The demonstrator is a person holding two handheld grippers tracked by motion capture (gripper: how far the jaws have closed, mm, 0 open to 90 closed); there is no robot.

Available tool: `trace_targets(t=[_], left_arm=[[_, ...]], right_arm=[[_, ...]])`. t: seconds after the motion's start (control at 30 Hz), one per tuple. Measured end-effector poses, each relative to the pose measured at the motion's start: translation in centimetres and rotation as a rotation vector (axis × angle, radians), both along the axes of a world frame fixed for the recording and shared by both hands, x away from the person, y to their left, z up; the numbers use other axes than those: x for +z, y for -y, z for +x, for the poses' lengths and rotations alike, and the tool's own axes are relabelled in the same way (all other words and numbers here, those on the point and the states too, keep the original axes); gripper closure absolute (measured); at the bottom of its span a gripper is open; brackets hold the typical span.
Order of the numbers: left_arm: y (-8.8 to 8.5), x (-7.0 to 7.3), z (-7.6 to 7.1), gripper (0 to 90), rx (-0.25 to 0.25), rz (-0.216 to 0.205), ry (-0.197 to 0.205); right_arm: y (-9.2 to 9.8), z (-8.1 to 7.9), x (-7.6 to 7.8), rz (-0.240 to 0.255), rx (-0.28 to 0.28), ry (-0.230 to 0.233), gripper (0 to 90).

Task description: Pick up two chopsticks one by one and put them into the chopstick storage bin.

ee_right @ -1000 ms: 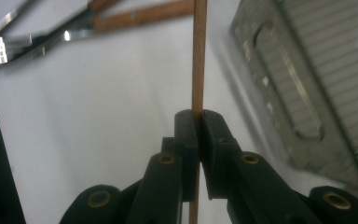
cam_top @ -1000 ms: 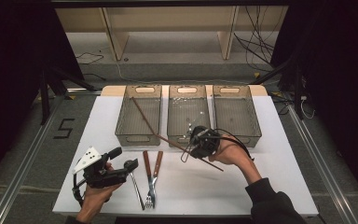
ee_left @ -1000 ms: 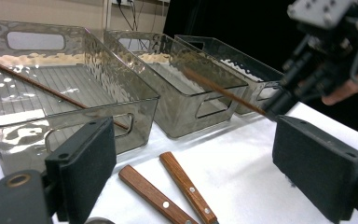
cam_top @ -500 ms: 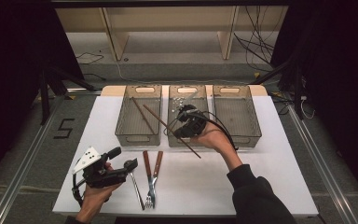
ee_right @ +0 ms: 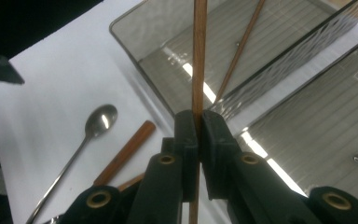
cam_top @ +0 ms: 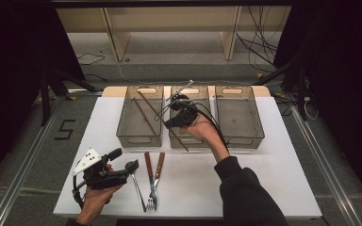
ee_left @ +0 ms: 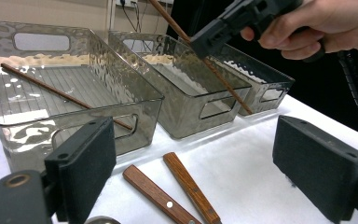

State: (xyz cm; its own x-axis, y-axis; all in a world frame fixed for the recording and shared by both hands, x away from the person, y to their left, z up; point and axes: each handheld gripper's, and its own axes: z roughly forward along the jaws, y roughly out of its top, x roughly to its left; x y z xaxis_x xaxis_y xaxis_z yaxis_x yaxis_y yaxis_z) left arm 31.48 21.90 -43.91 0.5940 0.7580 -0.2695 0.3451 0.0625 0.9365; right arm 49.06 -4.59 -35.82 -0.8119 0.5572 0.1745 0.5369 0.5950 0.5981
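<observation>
My right gripper is shut on a thin brown chopstick. It holds the stick slanted above the near wall between the left tray and the middle tray. A second chopstick lies slantwise inside the left tray. Down at the table's front left, my left gripper rests low with its jaws wide open and nothing between them. The left gripper view also catches the right gripper and its stick over the trays.
Three clear grey trays stand in a row at the far side, the right tray among them. A spoon and two wooden-handled utensils lie on the white table beside my left gripper.
My right gripper has carried the chopstick away from me and to the left, from in front of the middle tray to above the trays. The left gripper has stayed put.
</observation>
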Motion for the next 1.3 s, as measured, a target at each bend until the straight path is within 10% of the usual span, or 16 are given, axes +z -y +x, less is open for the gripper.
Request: trace_targets(t=[0.63,1.3], left_arm=[[0.0,0.0,0.0,13.0,-0.007,-0.007,-0.001],[0.0,0.1,0.0,13.0,-0.012,-0.009,0.002]], right_arm=[[-3.8,3.4,1.1,0.126,-0.104,-0.007,85.9],[-6.2,4.9,1.4,0.138,-0.168,0.014,85.9]])
